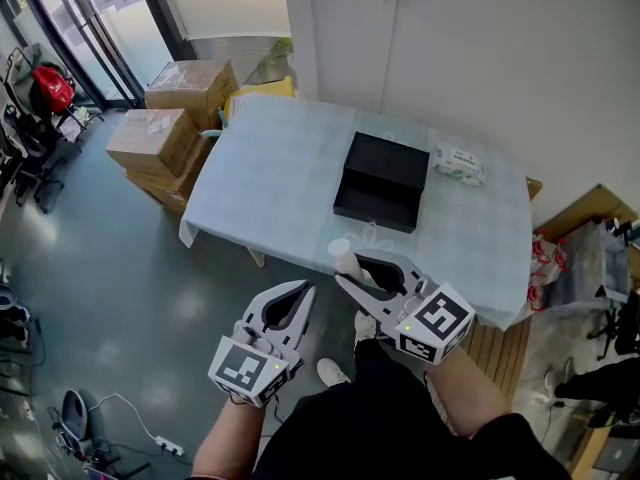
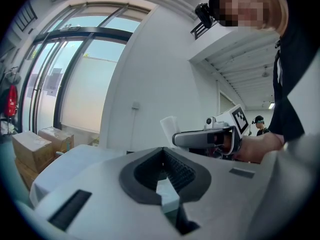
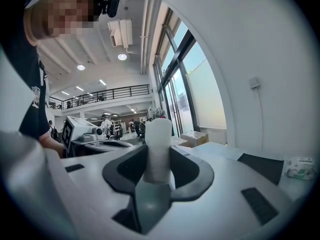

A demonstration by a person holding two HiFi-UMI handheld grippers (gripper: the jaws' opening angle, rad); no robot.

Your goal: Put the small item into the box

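carrying step: the right gripper (image 1: pixel 352 273) clamps the white cylinder (image 1: pixel 340 254), the left gripper (image 1: pixel 300 293) is closed and empty; next likely needs a far reach over the black box (image 1: pixel 385 178).

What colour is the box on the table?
The box is black; the head view shows it best.

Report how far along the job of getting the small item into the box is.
Done: the small white roll is picked up and clamped upright in the right tongs. In hand: those tongs hold it by the near edge of the table, short of the black box. Left to do: carry it over the box and release it inside. The left tongs are shut and empty, off the table.
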